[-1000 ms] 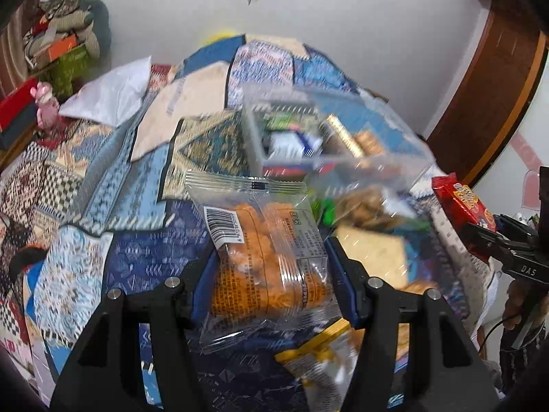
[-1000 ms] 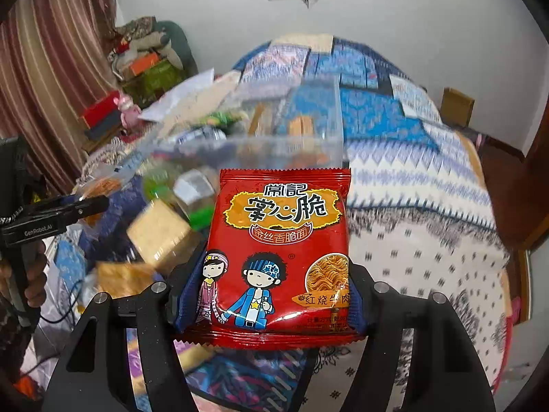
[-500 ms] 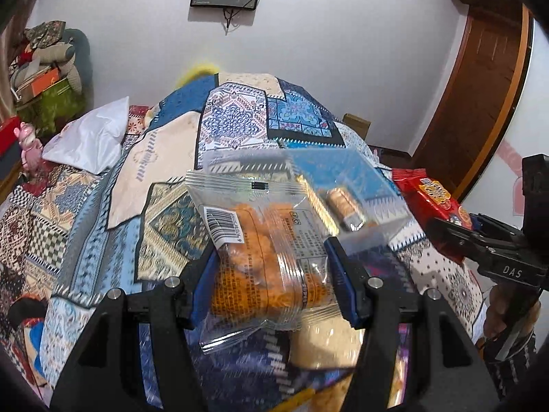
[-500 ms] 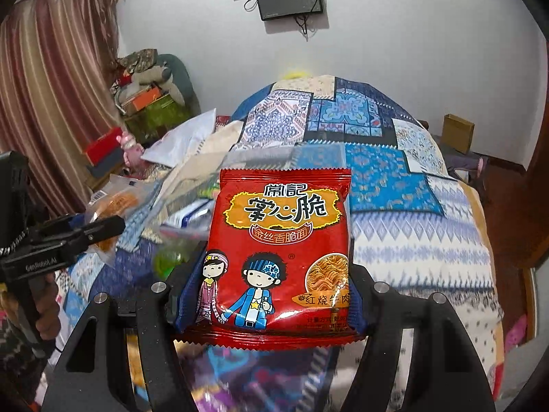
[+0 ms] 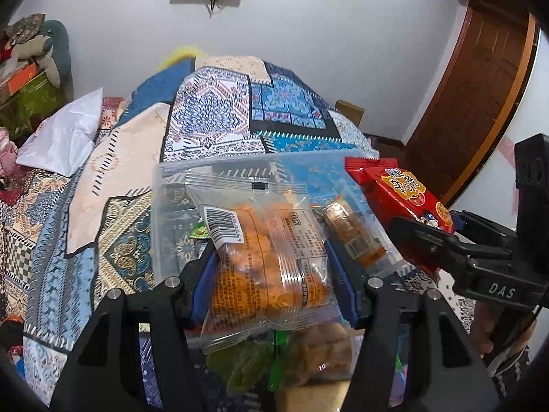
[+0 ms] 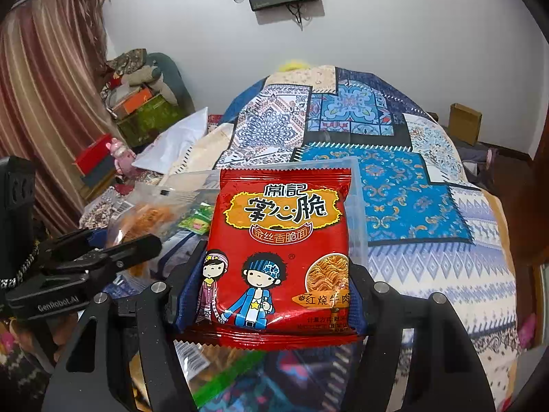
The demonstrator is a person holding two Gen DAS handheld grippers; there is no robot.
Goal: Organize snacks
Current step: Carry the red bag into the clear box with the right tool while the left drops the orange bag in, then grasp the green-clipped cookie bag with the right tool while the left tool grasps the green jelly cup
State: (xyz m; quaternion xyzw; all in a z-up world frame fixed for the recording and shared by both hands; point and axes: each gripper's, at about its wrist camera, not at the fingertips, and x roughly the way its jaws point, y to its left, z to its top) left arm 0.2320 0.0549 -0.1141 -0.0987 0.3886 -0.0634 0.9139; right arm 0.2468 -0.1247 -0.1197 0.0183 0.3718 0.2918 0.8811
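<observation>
Left gripper (image 5: 271,267) clamped on clear pack (image 5: 266,257) of orange snacks, held over clear bin (image 5: 164,185) on quilt (image 5: 219,116); right gripper (image 6: 271,292) clamped on red noodle pack (image 6: 279,250), upright, just before the bin's right wall.

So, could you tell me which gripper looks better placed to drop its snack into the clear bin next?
Probably the left gripper: its orange snack bag hangs right in front of the clear bin. The right gripper holds its red noodle pack at the bin's right edge.
</observation>
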